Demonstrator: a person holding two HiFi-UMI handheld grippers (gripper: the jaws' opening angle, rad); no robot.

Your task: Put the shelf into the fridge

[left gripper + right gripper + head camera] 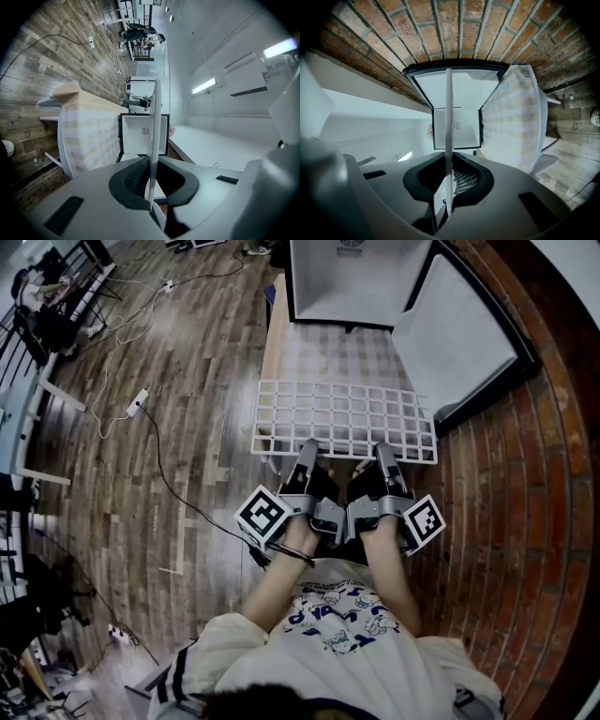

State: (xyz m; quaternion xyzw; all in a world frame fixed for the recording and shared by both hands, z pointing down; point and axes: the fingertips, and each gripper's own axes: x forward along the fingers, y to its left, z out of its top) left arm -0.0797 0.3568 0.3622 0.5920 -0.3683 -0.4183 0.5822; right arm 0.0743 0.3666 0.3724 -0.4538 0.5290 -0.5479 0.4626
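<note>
Closest to the lens is the person's white printed T-shirt (342,610), with both forearms reaching forward from it.

At the end of those arms, one white wire grid shelf (345,418) is held flat by its near edge. The left gripper (308,448) has its dark pads closed onto that edge, and the left gripper view shows the shelf edge-on as a thin pale line pinched between them. The right gripper (385,450) clamps the same edge just beside it, gripping it the same way. Each gripper carries one marker cube, two in all, the left cube (263,515) and the right cube (424,522).

Below the shelf stands one table draped in a pale checked cloth (333,357). The left gripper view shows a gap between the two, so the shelf looks to be clear of the cloth. Beyond the table is one small fridge with a white interior and a dark frame (352,282). Its single white-lined door (459,334) is swung open to the right.

Grey wood-plank floor (187,427) lies to the left, crossed by a dark cable (164,470) and holding a white power strip (138,401). A red brick surface (525,502) runs along the right.

My reading is that pickup is done, with the shelf lifted, level and aimed at the open compartment. It is still well short of the opening. What remains is carrying it forward over the table, lining its sides up with the inner walls, sliding it in and letting go.
</note>
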